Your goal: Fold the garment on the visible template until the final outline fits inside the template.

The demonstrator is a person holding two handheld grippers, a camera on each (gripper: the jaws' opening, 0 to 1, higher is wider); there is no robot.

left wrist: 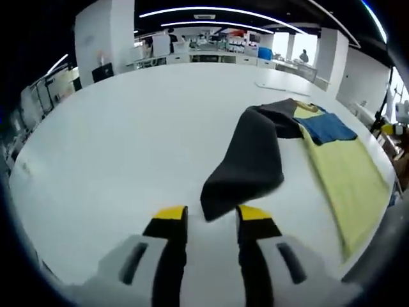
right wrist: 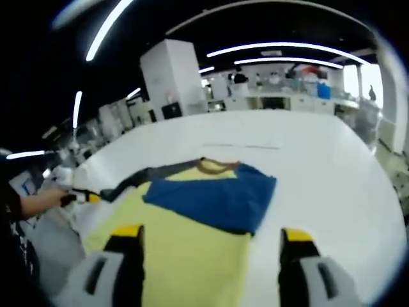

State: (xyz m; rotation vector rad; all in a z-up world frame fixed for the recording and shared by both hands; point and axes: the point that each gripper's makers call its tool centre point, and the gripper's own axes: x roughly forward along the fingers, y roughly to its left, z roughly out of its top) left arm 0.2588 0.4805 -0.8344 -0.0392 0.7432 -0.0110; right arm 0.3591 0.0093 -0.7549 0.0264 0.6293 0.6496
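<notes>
my left gripper (left wrist: 211,220) hovers over the white table (left wrist: 128,147) with its jaws apart and nothing between them, just short of the dark sleeve (left wrist: 246,163) of the shirt (left wrist: 345,173). the shirt lies flat on the table, yellow body, blue sleeve (left wrist: 327,128) folded across near the collar. my right gripper (right wrist: 211,240) is spread wide above the yellow body (right wrist: 185,256), holding nothing. the other gripper (right wrist: 80,196) sits at the dark sleeve's (right wrist: 137,179) end

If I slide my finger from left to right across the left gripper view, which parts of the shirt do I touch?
Dark grey sleeve lying on the white table → blue folded part of the shirt → pale yellow body of the shirt.
</notes>
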